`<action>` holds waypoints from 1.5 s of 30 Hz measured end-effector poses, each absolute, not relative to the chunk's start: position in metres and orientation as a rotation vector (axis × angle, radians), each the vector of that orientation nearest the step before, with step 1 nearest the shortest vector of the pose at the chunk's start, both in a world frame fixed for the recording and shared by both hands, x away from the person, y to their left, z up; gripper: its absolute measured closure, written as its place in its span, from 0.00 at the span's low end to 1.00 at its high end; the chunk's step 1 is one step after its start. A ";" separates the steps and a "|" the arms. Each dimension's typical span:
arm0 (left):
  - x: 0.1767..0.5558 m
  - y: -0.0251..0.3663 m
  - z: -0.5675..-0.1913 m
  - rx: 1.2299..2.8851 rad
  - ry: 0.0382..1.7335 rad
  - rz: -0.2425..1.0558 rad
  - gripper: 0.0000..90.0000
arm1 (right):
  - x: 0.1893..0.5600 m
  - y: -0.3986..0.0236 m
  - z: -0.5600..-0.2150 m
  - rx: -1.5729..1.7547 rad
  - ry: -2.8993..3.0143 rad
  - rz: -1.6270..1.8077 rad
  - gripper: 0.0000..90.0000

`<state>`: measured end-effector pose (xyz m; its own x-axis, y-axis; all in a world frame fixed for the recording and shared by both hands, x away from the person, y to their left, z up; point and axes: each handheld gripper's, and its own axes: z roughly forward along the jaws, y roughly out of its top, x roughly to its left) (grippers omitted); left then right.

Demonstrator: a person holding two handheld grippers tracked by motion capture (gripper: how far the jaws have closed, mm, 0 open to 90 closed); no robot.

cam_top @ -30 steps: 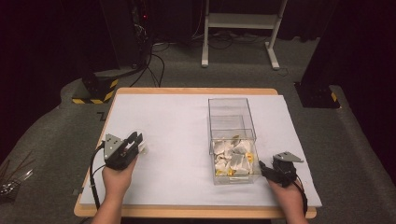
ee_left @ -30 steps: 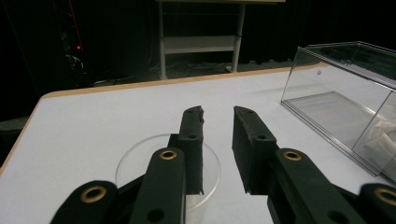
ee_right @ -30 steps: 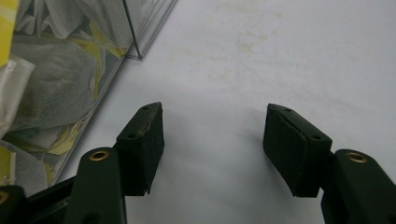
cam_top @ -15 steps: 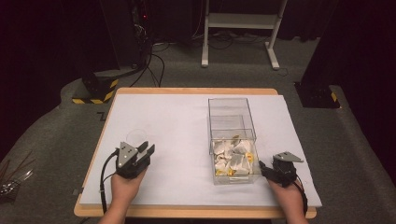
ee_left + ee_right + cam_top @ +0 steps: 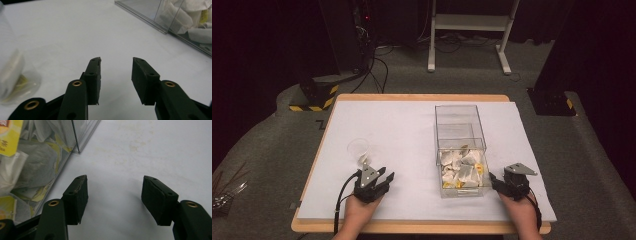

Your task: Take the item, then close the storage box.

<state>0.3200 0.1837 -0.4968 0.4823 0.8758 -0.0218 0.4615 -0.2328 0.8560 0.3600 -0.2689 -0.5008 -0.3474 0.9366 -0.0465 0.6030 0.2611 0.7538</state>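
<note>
A white-covered table (image 5: 412, 125) is seen, wood-edged. A clear box (image 5: 460, 148) is set right of centre, its near compartment packed with tea bags (image 5: 462, 169). A small clear cup (image 5: 358, 149), a tea bag inside, is stood near left. Just near of the cup, the left gripper (image 5: 382, 179) is held, jaws lately opening, nothing between them. By the box's near right corner, the right gripper (image 5: 496, 181) is rested, parted, empty.

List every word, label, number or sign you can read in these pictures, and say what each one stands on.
No text reads clearly.
Yellow tag on a tea bag in the clear box: dark characters, too blurred and cut off to read.
Dark mark on the table's left edge: partly covered by the white sheet, unreadable.
Cup: no print visible.
</note>
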 end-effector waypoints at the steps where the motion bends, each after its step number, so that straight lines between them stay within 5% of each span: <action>1: 0.320 0.182 -0.499 1.874 1.119 0.597 0.64 | 0.359 -0.270 -0.500 1.388 2.037 0.903 0.42; 11: 0.323 0.175 -0.504 1.932 1.136 0.641 0.50 | 0.349 -0.272 -0.497 1.368 2.037 0.925 0.39; 45: 0.325 0.173 -0.505 1.958 1.136 0.627 0.43 | 0.299 -0.284 -0.483 1.330 2.047 1.029 0.36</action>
<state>0.3248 0.1732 -0.5046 0.4809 0.8761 0.0342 0.4959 -0.3040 0.8134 0.2989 -0.2844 -0.4832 -0.4069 0.9135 0.0010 0.5458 0.2423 0.8021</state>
